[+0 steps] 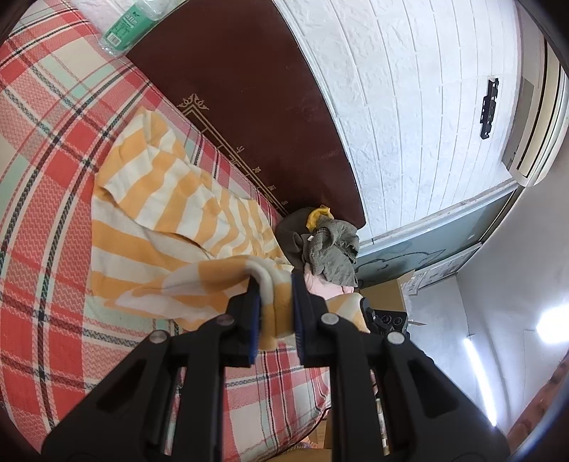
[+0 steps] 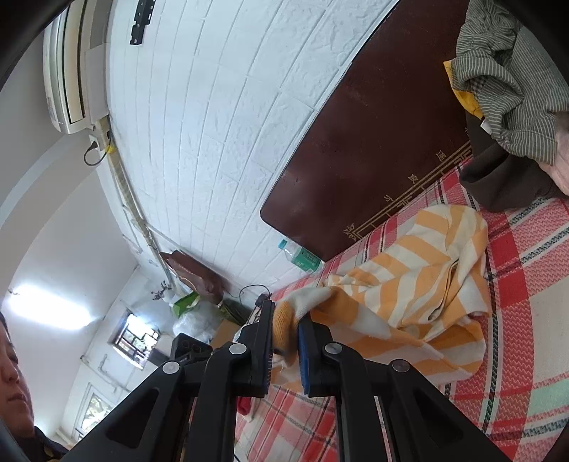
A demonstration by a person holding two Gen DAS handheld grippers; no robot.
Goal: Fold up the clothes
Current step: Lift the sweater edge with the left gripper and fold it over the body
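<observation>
The orange-and-white striped cotton garment (image 1: 170, 199) lay rumpled on the red, cream and mint plaid bedspread (image 1: 46, 199), close to the dark brown headboard (image 1: 249, 89). The left gripper (image 1: 275, 302) had its fingers closed on a bunched edge of it, and the right gripper (image 2: 286, 334) pinched another bunched edge, both lifted off the bed. By my reading a fold was under way; whether the cloth was being spread or doubled over I could not tell. A heap of grey-green striped and dark brown clothes (image 1: 320, 245) sat just beside the garment and crowded that end. A green-labelled plastic bottle (image 1: 131, 25) lay well apart.
</observation>
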